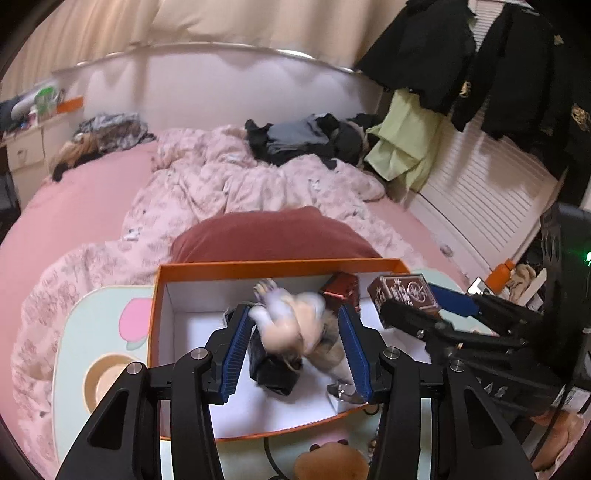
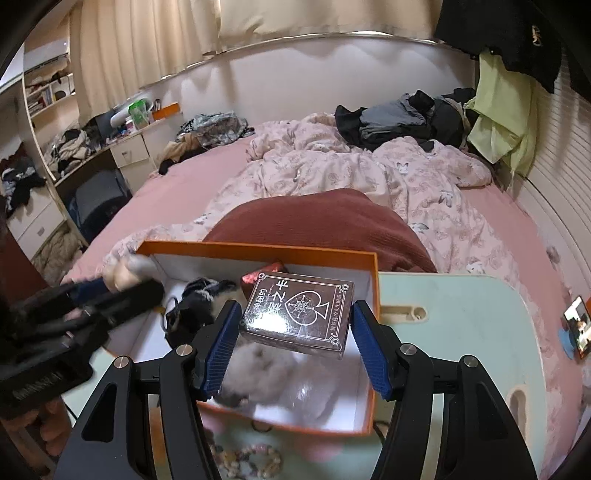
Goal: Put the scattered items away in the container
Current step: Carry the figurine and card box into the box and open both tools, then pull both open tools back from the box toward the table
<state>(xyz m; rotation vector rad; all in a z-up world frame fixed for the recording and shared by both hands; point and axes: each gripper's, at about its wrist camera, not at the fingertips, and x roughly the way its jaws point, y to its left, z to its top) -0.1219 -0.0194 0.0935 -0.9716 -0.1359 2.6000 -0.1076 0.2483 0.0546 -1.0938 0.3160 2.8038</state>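
The left gripper (image 1: pixel 295 314) points down into an orange box (image 1: pixel 277 264) with a white inside. A small plush toy (image 1: pixel 291 325), cream and tan, sits between its blue pads. The toy is smeared with blur while the pads are sharp, so the grip looks released, the toy loose over the middle of the box floor.

The right gripper (image 2: pixel 295 308) is clenched on a brown card pack (image 2: pixel 299 314) with a spade design. The pack is held flat between the pads, above the box's right half and near its far wall.

Inside the box lie a black pouch (image 1: pixel 269 369) near the middle, a red item (image 1: pixel 341 288) in the far right corner and something pale and furry at the near wall.

The box stands on a pale green lap table (image 1: pixel 96 332) — beads (image 2: pixel 243 458) lie at its near edge. The table rests on a pink bed (image 1: pixel 74 221) with a rumpled flowered quilt (image 1: pixel 221 184). A dark red cushion (image 1: pixel 273 236) lies just behind the box, and dark clothes (image 1: pixel 314 140) are heaped at the far end. Cream curtains (image 1: pixel 184 22) hang behind — cluttered drawers stand at the left.
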